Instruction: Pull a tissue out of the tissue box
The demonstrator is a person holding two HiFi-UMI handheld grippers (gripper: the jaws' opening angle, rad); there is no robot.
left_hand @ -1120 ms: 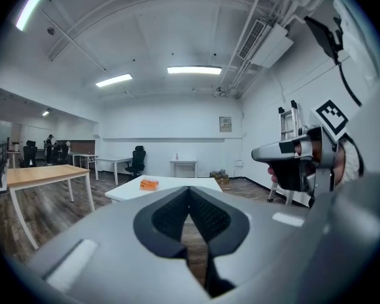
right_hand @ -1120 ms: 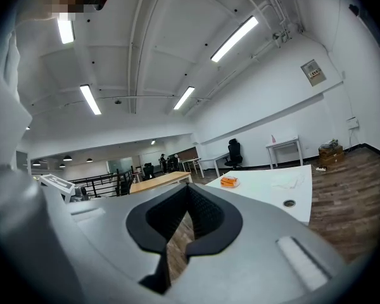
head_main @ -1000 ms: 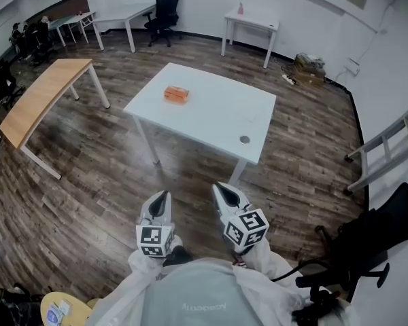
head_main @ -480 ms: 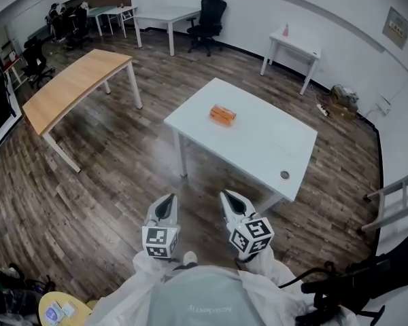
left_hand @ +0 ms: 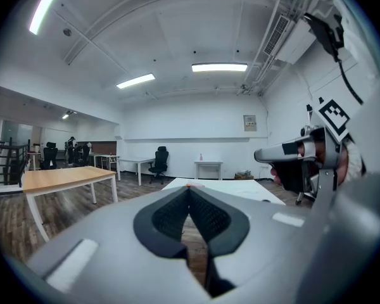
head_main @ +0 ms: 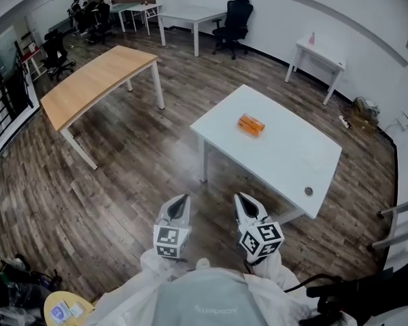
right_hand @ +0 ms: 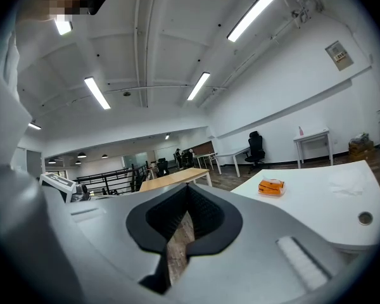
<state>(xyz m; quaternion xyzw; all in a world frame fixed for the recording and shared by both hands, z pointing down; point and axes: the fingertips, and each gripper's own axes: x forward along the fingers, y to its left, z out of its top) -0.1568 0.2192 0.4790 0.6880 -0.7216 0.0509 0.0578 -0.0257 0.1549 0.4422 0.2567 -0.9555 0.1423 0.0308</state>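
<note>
An orange tissue box (head_main: 251, 124) lies on the far half of a white table (head_main: 285, 161), with a tuft of tissue showing at its top in the right gripper view (right_hand: 271, 187). Both grippers are held side by side in front of me over the wooden floor, well short of the table. The left gripper (head_main: 182, 200) is shut with nothing in it; its tips meet in its own view (left_hand: 189, 189). The right gripper (head_main: 243, 198) is also shut and empty (right_hand: 188, 187), and the box lies ahead to its right. The left gripper view shows the right gripper (left_hand: 285, 152) beside it.
A wooden-topped table (head_main: 95, 80) stands to the left. A black office chair (head_main: 238, 9) and a small white table (head_main: 319, 49) stand by the far wall. The white table has a round cable hole (head_main: 308, 191) near its right corner. A black chair (head_main: 367, 294) is at my lower right.
I have walked on with both shut grippers, and the head view has swung left. The white table and the tissue box now sit further right in the picture.
</note>
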